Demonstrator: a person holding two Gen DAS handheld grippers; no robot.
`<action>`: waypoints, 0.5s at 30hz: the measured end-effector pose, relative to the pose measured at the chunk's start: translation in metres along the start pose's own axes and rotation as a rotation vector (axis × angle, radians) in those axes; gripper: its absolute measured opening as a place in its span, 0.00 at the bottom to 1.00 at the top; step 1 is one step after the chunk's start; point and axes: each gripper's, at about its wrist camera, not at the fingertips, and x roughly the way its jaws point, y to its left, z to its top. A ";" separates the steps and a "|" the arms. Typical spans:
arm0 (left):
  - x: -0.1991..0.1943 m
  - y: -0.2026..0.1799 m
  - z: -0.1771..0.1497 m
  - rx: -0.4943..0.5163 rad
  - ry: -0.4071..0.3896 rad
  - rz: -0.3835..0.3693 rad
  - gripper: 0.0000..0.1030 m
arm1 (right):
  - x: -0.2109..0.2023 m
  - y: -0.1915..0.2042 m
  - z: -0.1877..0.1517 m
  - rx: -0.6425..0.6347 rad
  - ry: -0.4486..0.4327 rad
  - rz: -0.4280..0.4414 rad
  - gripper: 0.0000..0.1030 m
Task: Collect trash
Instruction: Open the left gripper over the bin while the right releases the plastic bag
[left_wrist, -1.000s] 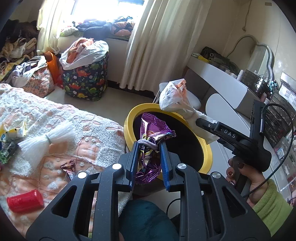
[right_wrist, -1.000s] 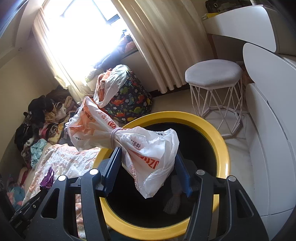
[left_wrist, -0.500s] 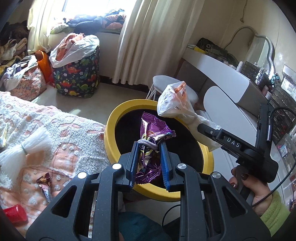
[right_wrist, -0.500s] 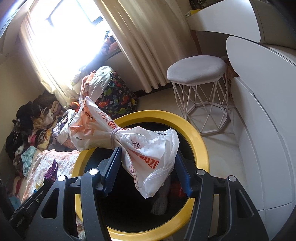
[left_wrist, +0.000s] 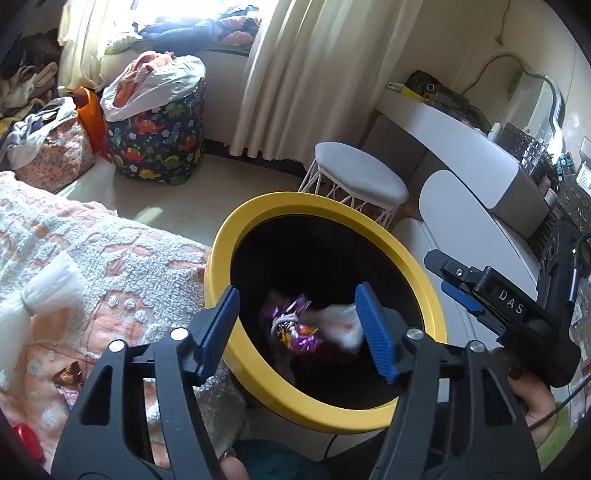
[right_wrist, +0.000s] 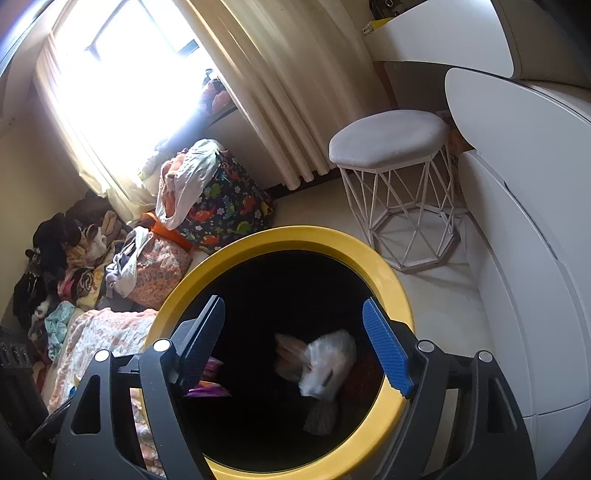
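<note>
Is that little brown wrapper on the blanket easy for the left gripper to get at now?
Probably yes. The left gripper is open and empty above the yellow bin. The brown wrapper lies bare on the blanket beside the bin, nothing covering it.

I see a sunlit window (right_wrist: 122, 70) behind cream curtains (right_wrist: 280, 92), a pale floor (left_wrist: 207, 192), a white wire-legged stool (right_wrist: 391, 140) beside a white dressing table (left_wrist: 461, 147), a dinosaur-print hamper (left_wrist: 159, 136) under the sill, and clothes piled (right_wrist: 55, 254) in the far corner.
</note>
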 end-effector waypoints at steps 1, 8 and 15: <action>-0.003 0.002 -0.001 -0.001 -0.010 0.006 0.65 | 0.001 0.001 0.000 -0.005 0.002 -0.001 0.73; -0.024 0.010 -0.006 -0.007 -0.070 0.055 0.89 | 0.001 0.012 -0.002 -0.049 -0.004 -0.004 0.76; -0.047 0.020 -0.006 -0.022 -0.124 0.092 0.89 | -0.003 0.021 0.001 -0.093 -0.037 0.015 0.79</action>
